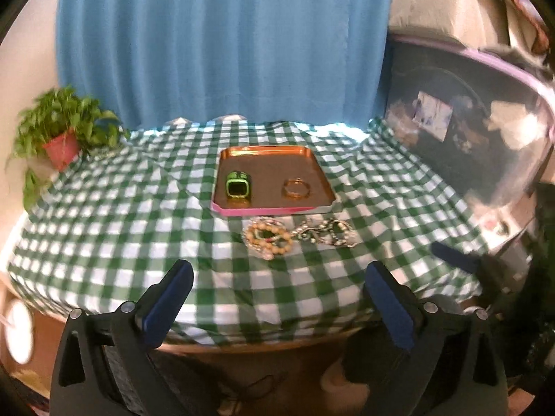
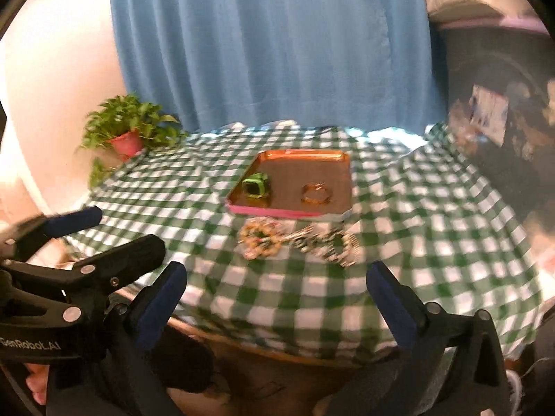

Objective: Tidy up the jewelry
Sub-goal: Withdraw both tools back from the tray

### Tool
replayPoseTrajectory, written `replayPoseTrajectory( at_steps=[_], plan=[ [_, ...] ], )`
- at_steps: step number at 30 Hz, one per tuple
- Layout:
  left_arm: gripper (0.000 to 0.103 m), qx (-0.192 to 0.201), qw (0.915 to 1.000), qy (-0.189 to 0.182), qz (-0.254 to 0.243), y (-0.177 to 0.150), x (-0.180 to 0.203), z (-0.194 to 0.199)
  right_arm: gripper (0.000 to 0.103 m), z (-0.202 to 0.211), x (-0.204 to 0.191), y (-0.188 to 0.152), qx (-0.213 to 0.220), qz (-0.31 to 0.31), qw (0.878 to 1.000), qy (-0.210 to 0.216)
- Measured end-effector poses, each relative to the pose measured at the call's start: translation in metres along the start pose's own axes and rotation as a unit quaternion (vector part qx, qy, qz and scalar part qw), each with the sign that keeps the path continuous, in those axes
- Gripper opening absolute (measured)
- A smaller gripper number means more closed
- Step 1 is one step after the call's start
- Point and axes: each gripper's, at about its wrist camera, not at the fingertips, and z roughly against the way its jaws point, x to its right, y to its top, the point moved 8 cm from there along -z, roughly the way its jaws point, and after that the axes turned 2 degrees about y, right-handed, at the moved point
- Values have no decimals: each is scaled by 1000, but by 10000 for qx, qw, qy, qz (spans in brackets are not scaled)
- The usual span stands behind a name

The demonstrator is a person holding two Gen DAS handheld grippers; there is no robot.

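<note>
A copper tray (image 1: 267,154) (image 2: 301,156) with a pink front edge lies mid-table on the green checked cloth. In it sit a green watch (image 1: 236,186) (image 2: 256,184) at the left and a gold bangle (image 1: 296,188) (image 2: 316,194) at the right. Just in front of the tray lie a beaded bracelet (image 1: 267,239) (image 2: 260,239) and a silvery chain bracelet (image 1: 329,234) (image 2: 329,242). My left gripper (image 1: 279,279) hangs open over the table's near edge, well short of the jewelry. My right gripper (image 2: 277,279) is also open and empty, beside it.
A potted plant in a red pot (image 1: 60,145) (image 2: 126,142) stands at the table's far left corner. A blue curtain (image 1: 222,45) hangs behind. A dark cluttered cabinet (image 1: 461,118) stands to the right. The left gripper's fingers (image 2: 74,222) show at the right wrist view's left.
</note>
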Motion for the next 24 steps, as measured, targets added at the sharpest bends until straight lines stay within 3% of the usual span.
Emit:
replayPoseTrajectory(
  at_steps=[3,7,13,21,24],
  plan=[
    [101,-147,9999,86,-1,-8,-1,-9,103,-8,2,-12,-130,-244,9993,242],
    [102,-376,9989,226,-151,-18,-4,-30,103,-21,10,-23,-153,-175,9996,151],
    [102,-473,9987,175,123,-28,-20,-69,103,-49,28,-37,-335,-326,9984,330],
    [102,-528,9984,205,33,-30,-44,-125,103,-88,51,-40,-395,-436,9974,419],
    [101,-721,9974,23,-25,-31,-47,-147,95,-103,59,-37,-419,-570,9961,533]
  ],
)
